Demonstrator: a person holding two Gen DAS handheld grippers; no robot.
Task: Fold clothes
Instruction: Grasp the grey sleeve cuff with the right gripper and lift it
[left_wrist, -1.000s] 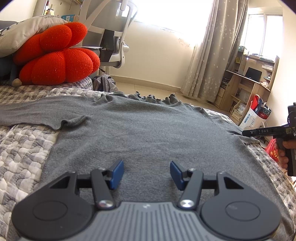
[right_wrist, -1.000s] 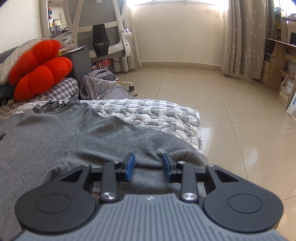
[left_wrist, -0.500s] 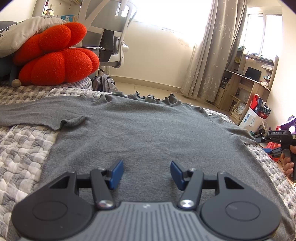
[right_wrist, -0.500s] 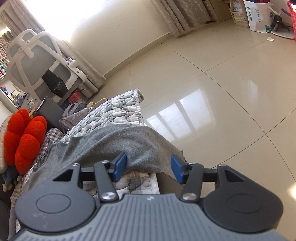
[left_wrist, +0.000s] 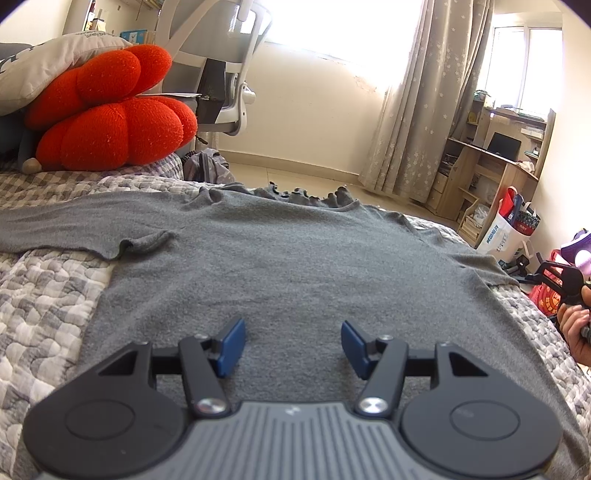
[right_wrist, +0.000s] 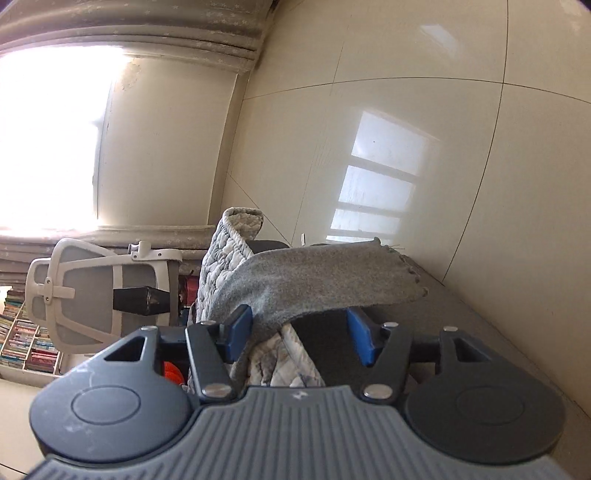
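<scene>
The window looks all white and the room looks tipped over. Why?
Left wrist view: sunlight overexposes the window, washing it white. Right wrist view: the camera sits rolled sideways, so the chair lies tilted and the floor glares with a window reflection; the fisheye lens bends straight lines.

The left wrist camera sits low and close over the grey sweater (left_wrist: 288, 258) spread on the quilt (left_wrist: 40, 306), facing toward the window wall at twelve o'clock. The right wrist camera is rolled sideways at the bed's edge, close to a hanging sleeve (right_wrist: 325, 273), floor at three o'clock. Both share the sweater, quilt and office chair (left_wrist: 221, 74).
</scene>
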